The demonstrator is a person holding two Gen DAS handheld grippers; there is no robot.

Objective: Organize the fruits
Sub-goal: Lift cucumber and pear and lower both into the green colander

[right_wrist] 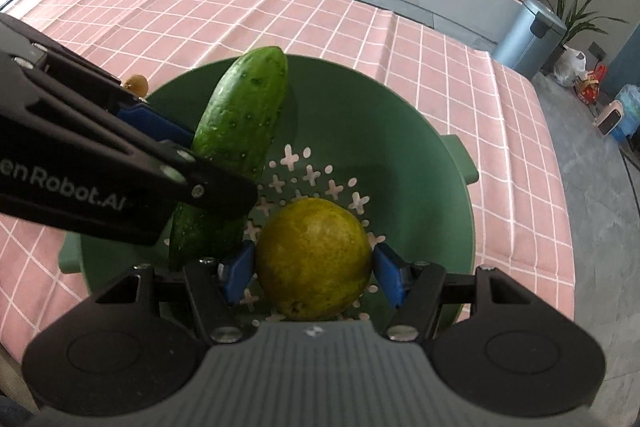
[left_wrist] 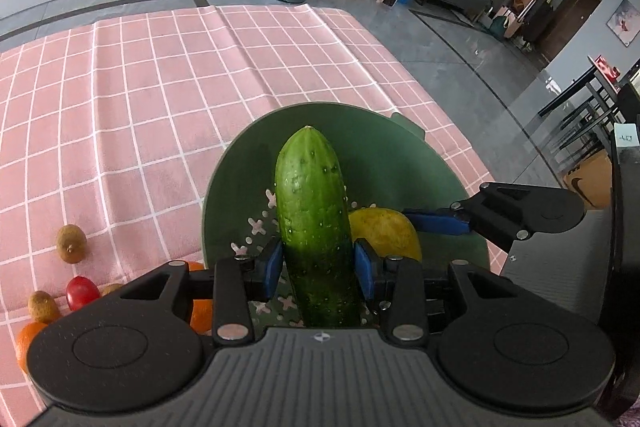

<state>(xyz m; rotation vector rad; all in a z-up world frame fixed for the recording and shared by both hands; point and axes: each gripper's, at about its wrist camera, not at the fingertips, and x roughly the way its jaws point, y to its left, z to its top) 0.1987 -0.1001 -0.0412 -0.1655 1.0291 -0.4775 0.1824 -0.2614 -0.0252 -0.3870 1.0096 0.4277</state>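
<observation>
**Fruit station: two items held over the green colander**

Item 1. We hold the left gripper narrowed onto a cucumber, its blue pads pressed against both flanks low on the body. The cucumber points forward, away from the camera, its tip over the far wall of the green colander.

Item 2. We hold the right gripper around a yellow-green pear. Its jaws stand wide apart with the blue pads at the pear's sides. We cannot tell if the pear rests on the perforated floor of the colander.

Item 3. The cucumber lies just left of the pear, tilted.

Item 4. On the pink checked tablecloth, left of the colander: two kiwis, a cherry tomato, oranges.
</observation>
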